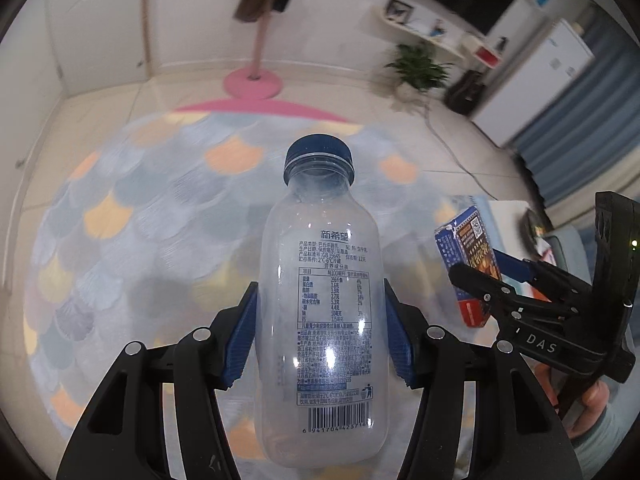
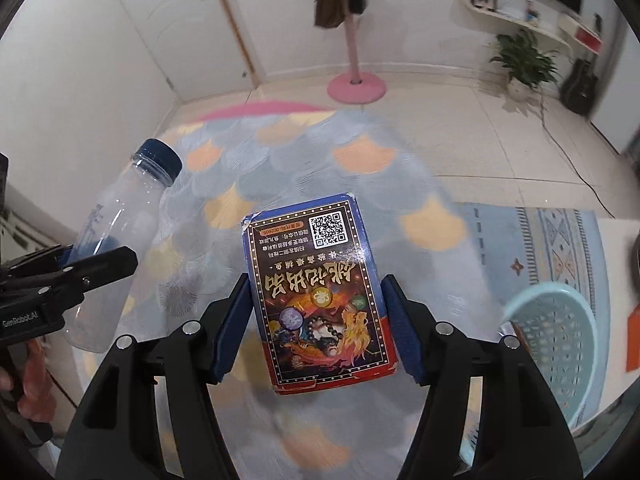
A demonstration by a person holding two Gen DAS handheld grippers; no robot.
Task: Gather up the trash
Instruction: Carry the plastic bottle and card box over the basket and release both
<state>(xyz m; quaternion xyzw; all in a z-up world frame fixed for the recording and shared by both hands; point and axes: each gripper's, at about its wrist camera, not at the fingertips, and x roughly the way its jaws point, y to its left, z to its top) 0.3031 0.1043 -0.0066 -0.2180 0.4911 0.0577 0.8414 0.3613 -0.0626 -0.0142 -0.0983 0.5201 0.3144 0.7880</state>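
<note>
We see the left claw clamped on a clear plastic bottle with a dark blue cap, its blue pads pressed against the bottle's sides at about mid-height, so the bottle is held up off the floor, cap pointing away from the camera. The bottle looks empty, with printed text and a barcode on its face. The right claw grips a flat blue and red carton with a QR code, its pads tight on both long edges. Each claw appears in the other's view, side by side and near one another. Below both lies a round rug with a scale pattern in grey, blue and orange. A pale blue perforated basket sits just to the right of the right claw in its view, near a patterned blue mat. A pink stand and a potted plant are farther back by the wall.
</note>
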